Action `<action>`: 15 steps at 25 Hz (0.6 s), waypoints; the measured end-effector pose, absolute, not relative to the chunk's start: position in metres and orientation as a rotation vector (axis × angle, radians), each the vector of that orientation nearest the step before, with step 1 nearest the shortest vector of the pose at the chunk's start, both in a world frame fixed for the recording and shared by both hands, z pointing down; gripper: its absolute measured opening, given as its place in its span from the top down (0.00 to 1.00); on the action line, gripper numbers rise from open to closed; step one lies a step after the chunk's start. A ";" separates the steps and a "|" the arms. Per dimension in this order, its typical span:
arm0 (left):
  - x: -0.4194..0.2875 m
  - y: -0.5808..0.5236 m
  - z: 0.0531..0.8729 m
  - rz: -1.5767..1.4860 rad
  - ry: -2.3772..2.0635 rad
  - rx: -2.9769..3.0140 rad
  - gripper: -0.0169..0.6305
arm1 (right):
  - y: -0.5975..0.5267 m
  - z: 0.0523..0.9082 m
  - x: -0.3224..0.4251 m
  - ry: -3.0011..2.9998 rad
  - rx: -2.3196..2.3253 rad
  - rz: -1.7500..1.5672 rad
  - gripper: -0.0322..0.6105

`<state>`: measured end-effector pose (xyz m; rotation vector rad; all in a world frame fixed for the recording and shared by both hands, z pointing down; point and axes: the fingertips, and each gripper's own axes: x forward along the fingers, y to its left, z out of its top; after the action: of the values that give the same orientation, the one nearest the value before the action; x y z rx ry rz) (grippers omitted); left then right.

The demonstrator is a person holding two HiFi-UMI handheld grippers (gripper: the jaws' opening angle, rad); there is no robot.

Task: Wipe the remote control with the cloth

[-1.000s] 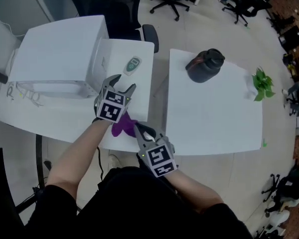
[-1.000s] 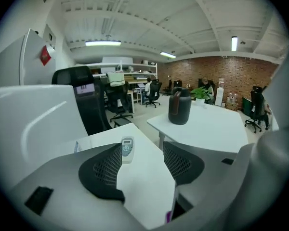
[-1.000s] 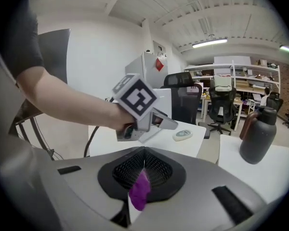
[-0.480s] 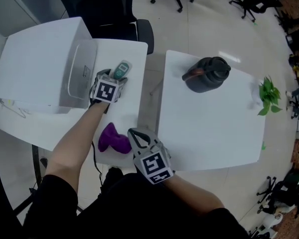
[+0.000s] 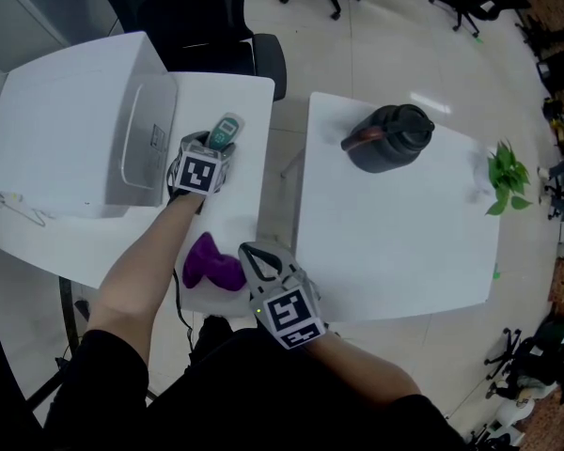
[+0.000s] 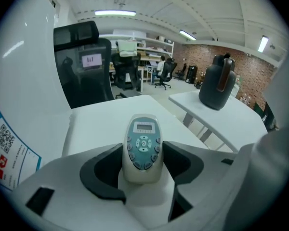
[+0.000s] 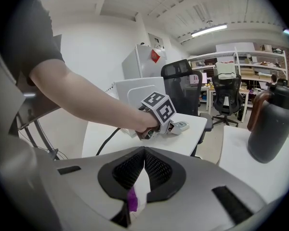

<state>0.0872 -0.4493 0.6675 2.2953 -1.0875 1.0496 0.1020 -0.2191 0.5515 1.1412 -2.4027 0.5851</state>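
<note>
The white remote control [image 5: 226, 132] with a teal face lies on the left white table [image 5: 258, 97], beside a big white box. My left gripper [image 5: 218, 142] reaches over it; its jaws are closing. In the left gripper view the remote [image 6: 143, 134] sits between both pads, which touch its sides. The purple cloth [image 5: 207, 263] is bunched at the table's near edge. My right gripper [image 5: 250, 251] is shut with its tips at the cloth's right side. A purple fold [image 7: 132, 201] shows between its pads in the right gripper view.
A large white box [image 5: 66, 130] fills the table's left part. Across a gap stands a second white table [image 5: 395, 242] with a black jug [image 5: 387, 139] and a small green plant [image 5: 503, 178]. A black office chair [image 5: 211, 26] stands behind the left table.
My left gripper has moved away from the cloth, forward to the remote, and now has it between its jaws. The right gripper stays by the cloth.
</note>
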 end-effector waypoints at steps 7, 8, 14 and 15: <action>0.097 -0.403 0.624 0.946 -1.032 2.421 0.59 | -0.209 0.547 0.100 -2.394 1.160 0.571 0.92; 0.097 -0.391 0.614 0.926 -1.026 2.439 0.59 | -0.207 0.546 0.099 -2.392 1.161 0.568 0.92; 0.070 -0.312 0.550 0.811 -0.998 2.524 0.59 | -0.185 0.545 0.082 -2.373 1.127 0.523 0.89; 0.061 -0.297 0.542 0.798 -0.995 2.529 0.59 | -0.180 0.546 0.076 -2.366 1.111 0.517 0.87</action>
<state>0.0614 -0.2974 0.5422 2.5287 -0.9950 0.7976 0.0763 -0.1800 0.5463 1.1108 -2.3658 0.5169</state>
